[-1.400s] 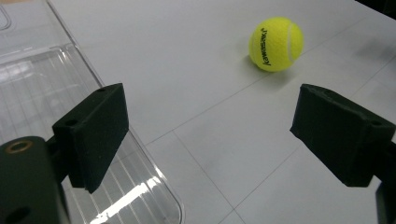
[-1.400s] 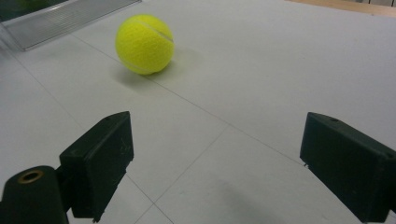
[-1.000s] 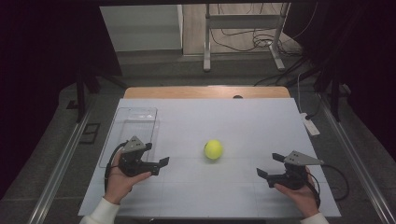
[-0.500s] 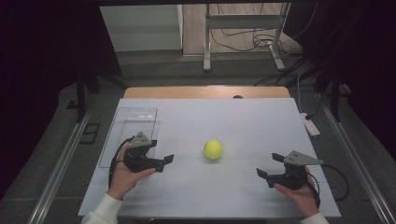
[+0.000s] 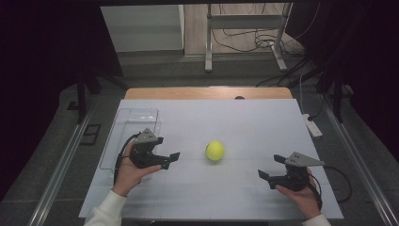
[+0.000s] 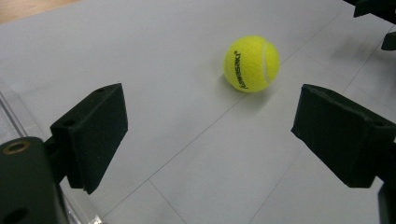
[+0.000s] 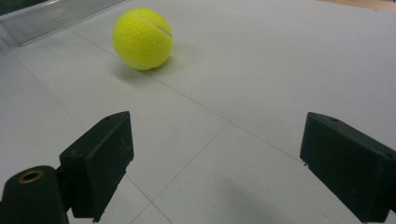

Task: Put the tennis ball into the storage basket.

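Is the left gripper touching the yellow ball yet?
Apart. The left gripper view shows bare white table between the open left gripper and the tennis ball ahead.

Tennis ball (image 5: 214, 150): yellow-green felt, pale curved seam, black lettering. Table surface (image 5: 244, 127): pale grey with a thin grid of lines. Tray (image 5: 134, 117), at 10 o'clock from the ball: clear, colourless.

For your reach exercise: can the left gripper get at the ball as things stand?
Probably yes. The left gripper is open and faces the ball, with bare table between them.
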A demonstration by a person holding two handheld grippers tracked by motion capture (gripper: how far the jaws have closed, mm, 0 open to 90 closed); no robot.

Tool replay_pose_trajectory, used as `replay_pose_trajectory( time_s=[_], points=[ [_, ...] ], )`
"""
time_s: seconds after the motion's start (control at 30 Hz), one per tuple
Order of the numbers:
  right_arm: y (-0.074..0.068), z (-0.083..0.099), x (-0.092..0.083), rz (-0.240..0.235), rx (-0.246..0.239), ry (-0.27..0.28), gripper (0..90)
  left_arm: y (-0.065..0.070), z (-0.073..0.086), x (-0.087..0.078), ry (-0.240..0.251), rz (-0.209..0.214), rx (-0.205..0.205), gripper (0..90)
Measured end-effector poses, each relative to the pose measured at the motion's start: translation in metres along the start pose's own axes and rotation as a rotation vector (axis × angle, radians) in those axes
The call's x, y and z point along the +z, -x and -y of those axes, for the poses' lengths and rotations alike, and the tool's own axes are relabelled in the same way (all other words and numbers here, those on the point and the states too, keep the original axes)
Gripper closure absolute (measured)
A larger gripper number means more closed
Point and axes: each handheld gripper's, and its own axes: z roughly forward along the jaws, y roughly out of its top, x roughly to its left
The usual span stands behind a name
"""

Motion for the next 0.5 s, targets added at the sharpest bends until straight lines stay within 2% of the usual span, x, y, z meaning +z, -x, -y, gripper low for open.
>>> replay_pose_trajectory(
  time_s=[0.5],
  points=[
    [0.0010, -0.0001, 0.0012, 0.000, -0.001, -0.002, 9.9, 0.0006, -0.0098, 0.0096, -0.020, 0.014, 0.017, 10.7]
  ],
)
